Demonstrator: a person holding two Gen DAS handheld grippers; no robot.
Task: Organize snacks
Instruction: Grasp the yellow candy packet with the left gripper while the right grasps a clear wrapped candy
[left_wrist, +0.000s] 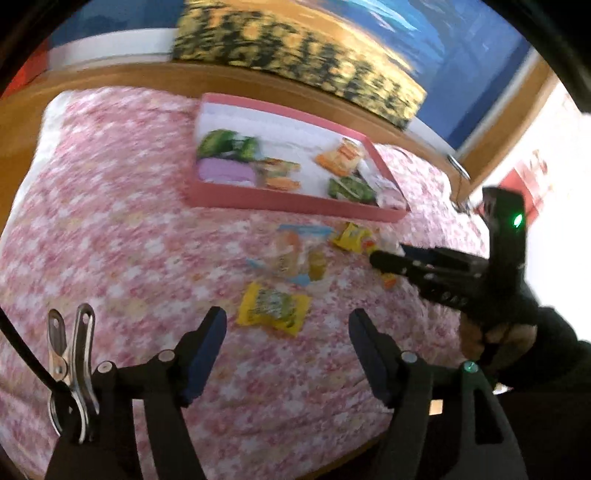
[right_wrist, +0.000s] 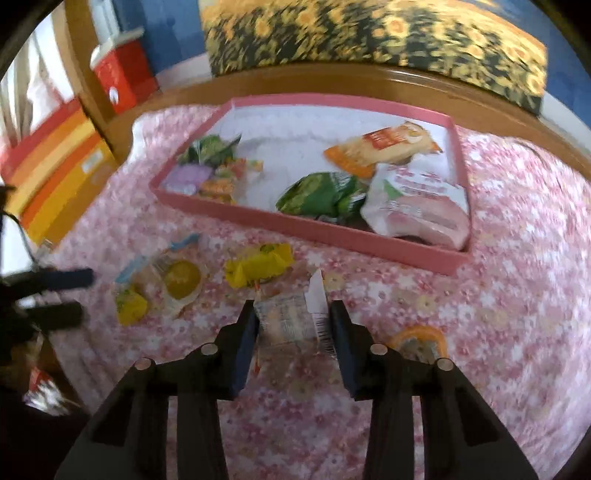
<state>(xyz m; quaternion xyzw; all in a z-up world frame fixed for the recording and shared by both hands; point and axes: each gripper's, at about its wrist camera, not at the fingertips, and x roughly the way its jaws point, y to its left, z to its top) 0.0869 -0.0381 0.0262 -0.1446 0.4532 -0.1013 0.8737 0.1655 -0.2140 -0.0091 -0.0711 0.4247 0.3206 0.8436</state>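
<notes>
The right gripper (right_wrist: 293, 325) holds a clear snack packet (right_wrist: 291, 323) btw. its fingers, just over the pink floral cloth (right_wrist: 498, 314). The left gripper (left_wrist: 288, 332) is wide open w/ nothing in it, near a yellow packet (left_wrist: 273, 308). Farther away the pink tray (right_wrist: 314, 230) has several snacks inside, e.g. a green packet (right_wrist: 321, 194) at its near right.

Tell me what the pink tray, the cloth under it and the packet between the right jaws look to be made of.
Pink tray: likely matte plastic, with thin, even, rigid walls. Cloth: printed floral fabric, probably quilted; it looks soft and puckered. Packet: thin clear plastic film, with contents and a barcode label showing.
</notes>
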